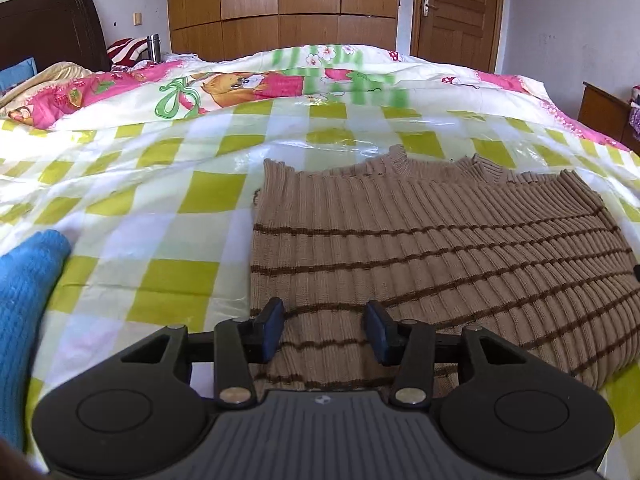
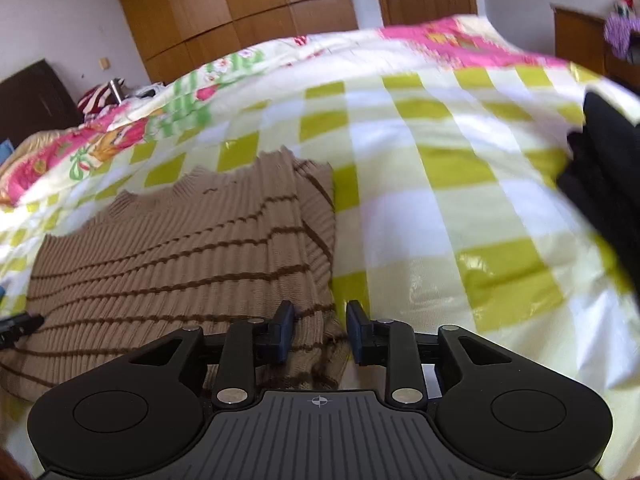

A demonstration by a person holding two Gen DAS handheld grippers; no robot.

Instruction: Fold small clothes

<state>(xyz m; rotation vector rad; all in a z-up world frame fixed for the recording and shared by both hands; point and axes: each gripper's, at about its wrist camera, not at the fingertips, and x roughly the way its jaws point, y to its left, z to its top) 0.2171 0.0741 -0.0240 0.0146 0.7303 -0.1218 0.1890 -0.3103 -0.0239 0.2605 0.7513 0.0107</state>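
Nearest me, at six o'clock in the left wrist view, my left gripper (image 1: 325, 330) points down at the bed with its jaws apart. The near hem of the sweater (image 1: 432, 248) lies under and between its blue pads (image 1: 272, 330), which do not press on the cloth. A blue knit garment (image 1: 28, 300) lies at eight o'clock, just beside the gripper body.

In the right wrist view my right gripper (image 2: 319, 330) also sits at six o'clock, jaws apart with a narrower gap. The sweater's (image 2: 180, 248) near right corner bunches between its pads (image 2: 285, 330); I cannot tell whether they touch it. The tip of my left gripper shows at nine o'clock, on the sweater's edge.

The sweater is tan ribbed knit with thin dark brown stripes. It lies flat on a green-and-white checked plastic sheet (image 1: 168, 200), with the collar on the far side and the sleeves folded in. Its right edge is a thick fold running from six toward eleven o'clock in the right view.

At three o'clock in that view a black garment (image 2: 604, 168) lies on the sheet, well apart from the sweater.

Farther off, at twelve o'clock, a pink and cream cartoon quilt (image 1: 240, 84) covers the bed. Beyond it stand a wooden wardrobe (image 1: 280, 0) and a door (image 1: 456, 8). A dark headboard (image 1: 52, 28) is at ten o'clock.
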